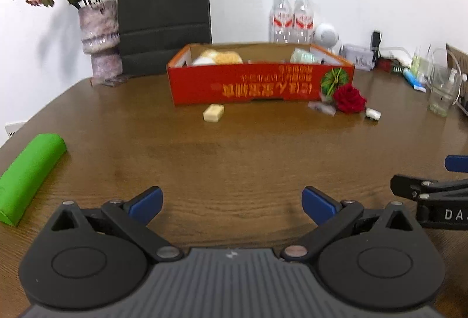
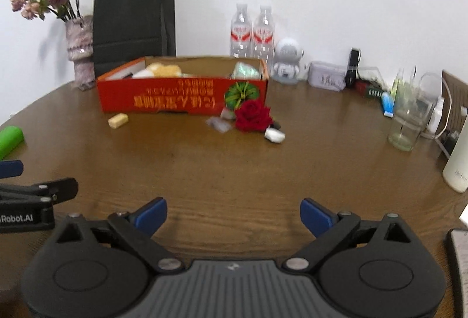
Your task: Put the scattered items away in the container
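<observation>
Big brown wooden table takes up most of both views. At the far side sits the red cardboard box, open on top, already holding a couple of pale round bready-looking things at its left end and something light green at its right end.

Behind it to the left is a black paper bag against the wall, next to a vase of dried pink flowers. Two water bottles stand behind the box's right end, then a small white astronaut figure. A clear glass is off on the right side.

The left gripper and right gripper both hang over the near, bare part of the table, jaws spread wide with nothing between them.

Scattered stuff still on the table: a green roll at the near left edge, a red rose touching the box's near right corner, a small tan block just in front of the box's left half, a clear wrapper-ish bit left of the rose and a small white piece right of it. Too blurry to say what those two are.
</observation>
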{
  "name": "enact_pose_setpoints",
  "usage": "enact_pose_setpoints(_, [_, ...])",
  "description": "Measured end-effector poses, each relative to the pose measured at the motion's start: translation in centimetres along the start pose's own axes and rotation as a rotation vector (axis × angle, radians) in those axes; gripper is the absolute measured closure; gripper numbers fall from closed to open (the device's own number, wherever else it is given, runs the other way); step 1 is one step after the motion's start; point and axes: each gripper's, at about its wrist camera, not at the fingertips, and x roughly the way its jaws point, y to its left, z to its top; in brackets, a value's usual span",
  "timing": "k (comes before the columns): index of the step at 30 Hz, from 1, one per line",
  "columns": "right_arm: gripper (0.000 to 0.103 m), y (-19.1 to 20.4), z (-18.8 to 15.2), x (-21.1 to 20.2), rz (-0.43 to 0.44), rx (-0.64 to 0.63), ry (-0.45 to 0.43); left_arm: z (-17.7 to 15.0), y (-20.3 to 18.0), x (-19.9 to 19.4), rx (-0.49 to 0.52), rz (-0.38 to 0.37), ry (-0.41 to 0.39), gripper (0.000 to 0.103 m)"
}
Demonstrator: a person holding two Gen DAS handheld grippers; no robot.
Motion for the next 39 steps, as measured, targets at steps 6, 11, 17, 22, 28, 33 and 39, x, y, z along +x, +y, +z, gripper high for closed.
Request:
enact_pose_setpoints(6, [0.005,0.2,-0.3,1.5,0.004,-0.009,0.024,-0.9,-0.1,1.2,0.011,0.008,0.061,0.000])
enact_pose_setpoints(11, [0.005,-0.1,-0.3,2.7,0.016,-0.003,0.042,-0.8,0.3,1.8,-0.033,0.026,0.093,0.000])
enact_pose_setpoints(17, [0.003,-0.3,-0.1,3.7,0.028,0.033,0.079,-0.6,0.5,2.1,-0.071,0.037,0.098,0.000])
enact_pose_setpoints(22, [0.000,0.1,-0.2,3.6,0.028,0.012,0.082,-0.6,0.0,2.0,-0.067,0.042,0.091,0.000])
enact_pose_setpoints(28, [0.000,0.0,-0.3,3.4,0.034,0.015,0.084,-0.5,0.2,2.2,-0.073,0.029,0.094,0.000])
enact_pose_setpoints(33, [0.000,0.3,-0.6,3.1,0.049,0.005,0.084,-0.5,0.2,2.2,-0.073,0.028,0.094,0.000])
enact_pose_setpoints(39, [0.000,0.2,-0.6,3.1,0.050,0.006,0.085,-0.5,0.2,2.2,-0.072,0.027,0.095,0.000])
